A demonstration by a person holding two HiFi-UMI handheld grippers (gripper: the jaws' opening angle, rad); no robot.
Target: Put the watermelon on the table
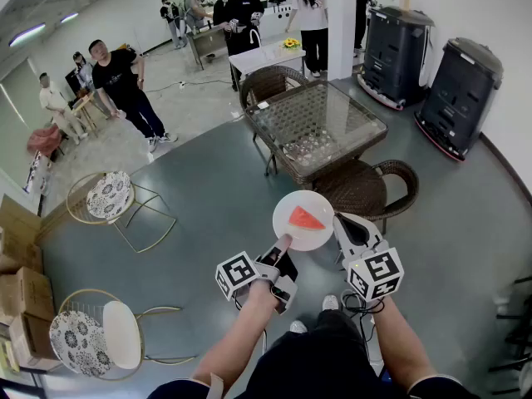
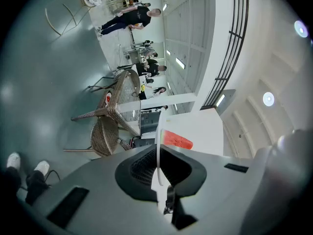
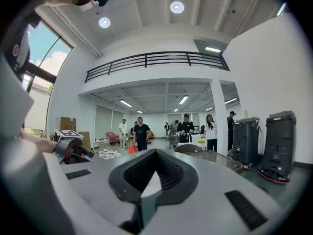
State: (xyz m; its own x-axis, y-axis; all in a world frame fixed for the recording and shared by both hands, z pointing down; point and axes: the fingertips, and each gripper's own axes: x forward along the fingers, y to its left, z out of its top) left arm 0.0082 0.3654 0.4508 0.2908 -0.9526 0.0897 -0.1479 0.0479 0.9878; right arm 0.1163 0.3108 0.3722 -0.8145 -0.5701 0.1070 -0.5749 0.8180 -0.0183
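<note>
A white plate (image 1: 309, 206) carries a red watermelon slice (image 1: 306, 219) and hangs in the air in front of me, just short of the glass-topped wicker table (image 1: 320, 123). My left gripper (image 1: 283, 244) is shut on the plate's near-left rim. My right gripper (image 1: 337, 222) is shut on the near-right rim. In the left gripper view the plate (image 2: 157, 146) runs edge-on between the jaws of the left gripper (image 2: 157, 169), with the watermelon slice (image 2: 177, 140) beyond. In the right gripper view the plate (image 3: 149, 186) sits between the jaws of the right gripper (image 3: 149, 179).
A wicker chair (image 1: 366, 188) stands tucked at the table's near side, directly under the plate. Another wicker chair (image 1: 268, 81) is at the far side. Two round metal chairs (image 1: 112, 196) stand left. Black machines (image 1: 457, 94) line the right wall. Several people stand behind.
</note>
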